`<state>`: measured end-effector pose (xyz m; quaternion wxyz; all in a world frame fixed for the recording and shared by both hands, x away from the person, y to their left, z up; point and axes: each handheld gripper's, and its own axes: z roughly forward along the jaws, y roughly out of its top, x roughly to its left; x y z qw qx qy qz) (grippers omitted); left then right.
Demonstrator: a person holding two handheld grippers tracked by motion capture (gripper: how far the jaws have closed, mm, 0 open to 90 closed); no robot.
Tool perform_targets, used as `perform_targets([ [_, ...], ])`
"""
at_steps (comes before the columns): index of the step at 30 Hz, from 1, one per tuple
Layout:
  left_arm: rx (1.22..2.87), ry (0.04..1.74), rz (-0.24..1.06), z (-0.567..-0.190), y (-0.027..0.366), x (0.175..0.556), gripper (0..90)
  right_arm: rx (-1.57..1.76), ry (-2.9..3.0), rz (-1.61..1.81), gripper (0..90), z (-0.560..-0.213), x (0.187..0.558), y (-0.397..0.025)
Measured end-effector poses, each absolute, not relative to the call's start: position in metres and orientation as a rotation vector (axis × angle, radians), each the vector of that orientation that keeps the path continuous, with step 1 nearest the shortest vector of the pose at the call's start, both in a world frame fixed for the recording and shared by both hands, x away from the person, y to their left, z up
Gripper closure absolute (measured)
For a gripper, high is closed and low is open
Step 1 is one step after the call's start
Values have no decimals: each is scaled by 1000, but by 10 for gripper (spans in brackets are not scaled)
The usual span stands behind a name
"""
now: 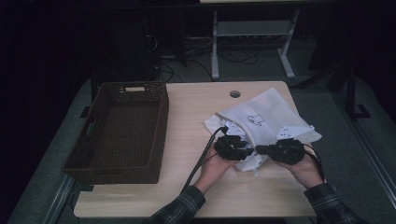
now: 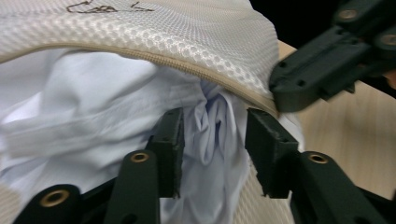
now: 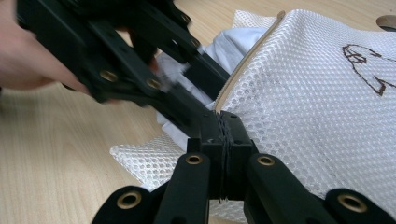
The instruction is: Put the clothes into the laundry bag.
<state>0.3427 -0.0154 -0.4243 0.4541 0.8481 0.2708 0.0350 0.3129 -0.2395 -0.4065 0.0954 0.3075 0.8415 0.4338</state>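
Mesh laundry bag, right of desk: your right claw pinches its zipper edge taut; your left claw, apart, straddles the white garment for stuffing.

Your white mesh bag, honeycomb-woven cloth with a beige zip edge, your soft creased white cloth inside, matt black plastic jaws with brass rivets, dark woven basket, pale smooth wood table.
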Motion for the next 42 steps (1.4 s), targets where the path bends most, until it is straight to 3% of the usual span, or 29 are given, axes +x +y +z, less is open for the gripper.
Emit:
perform_targets([
  [9,2133,656,173,-403,22,343,441,913,2501,1272,889,-408,314,-240],
  [19,2154,795,268,-406,56,394,386,910,2515,1261,888,-410,315,-240],
  [30,2175,877,337,-427,67,443,329,906,2523,1260,888,-412,316,-242],
  [42,2190,933,309,-447,66,476,288,897,2531,1250,888,-412,316,-242],
])
